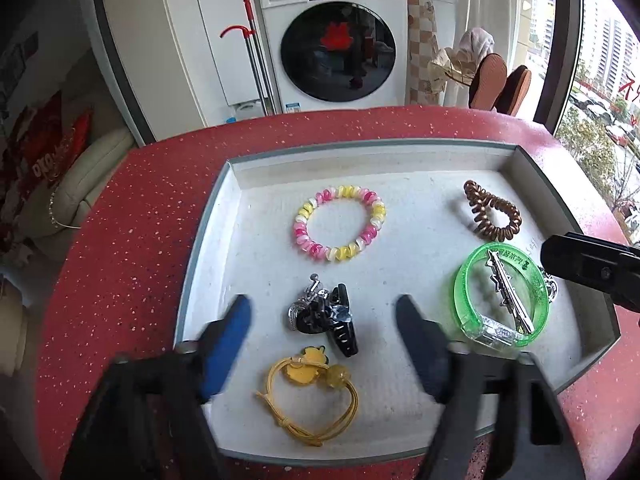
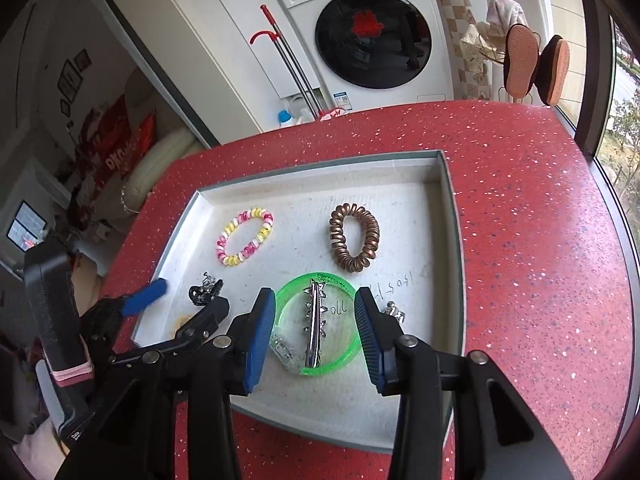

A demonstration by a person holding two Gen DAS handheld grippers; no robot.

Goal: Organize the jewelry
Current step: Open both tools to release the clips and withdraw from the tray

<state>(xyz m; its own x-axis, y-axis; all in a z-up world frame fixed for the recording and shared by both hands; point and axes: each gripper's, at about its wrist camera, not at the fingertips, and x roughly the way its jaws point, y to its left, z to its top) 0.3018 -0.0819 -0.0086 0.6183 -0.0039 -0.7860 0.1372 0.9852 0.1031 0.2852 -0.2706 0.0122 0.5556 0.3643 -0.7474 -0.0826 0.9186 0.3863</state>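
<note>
A shallow white tray (image 1: 208, 216) (image 2: 452, 220) on the red table holds the jewelry. My left gripper (image 1: 324, 310) (image 2: 176, 306) stands wide open over a black hair claw (image 1: 340, 332) with a silver ornament, touching nothing. A yellow elastic with a duck charm (image 1: 308, 364) lies just below the claw. My right gripper (image 2: 316, 304) is open, hovering over a green bangle (image 2: 332, 278) (image 1: 460, 280), with a silver star clip (image 2: 314, 320) (image 1: 508, 288) lying across the bangle. A pink-yellow spiral tie (image 1: 340, 192) (image 2: 266, 216) and a brown spiral tie (image 1: 476, 196) (image 2: 340, 240) rest farther back.
A small silver trinket (image 2: 394, 314) (image 1: 552, 288) lies right of the bangle by the tray wall. The speckled red tabletop (image 2: 520, 200) surrounds the tray. A washing machine (image 1: 336, 40) and a mop stand behind the table, and a window is at the right.
</note>
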